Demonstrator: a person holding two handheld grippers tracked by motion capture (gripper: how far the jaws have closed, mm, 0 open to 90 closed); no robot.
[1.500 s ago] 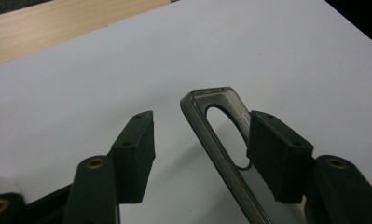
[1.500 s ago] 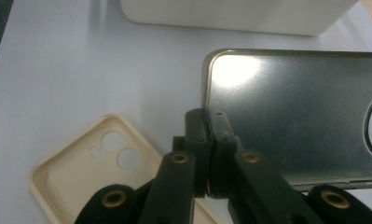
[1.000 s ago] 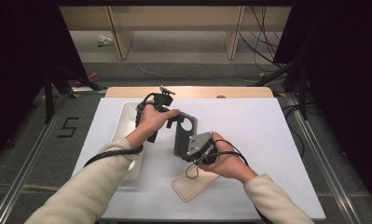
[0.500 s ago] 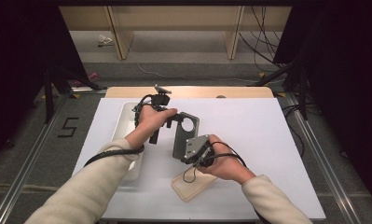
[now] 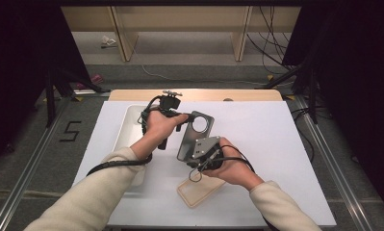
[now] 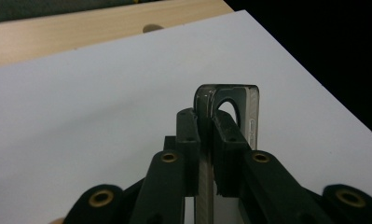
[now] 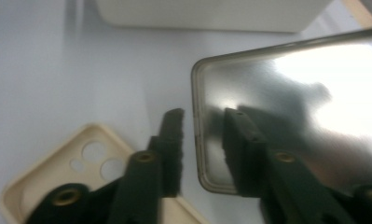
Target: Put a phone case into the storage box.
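Left gripper (image 6: 203,140) pinching grey phone case (image 5: 195,135) near camera cutout; right gripper (image 7: 203,149) jaws just opening, spread astride its lower edge, far end cut off.

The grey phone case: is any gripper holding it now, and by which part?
The left gripper clamps the grey phone case at its camera-hole end; the right gripper has just opened around the other end.
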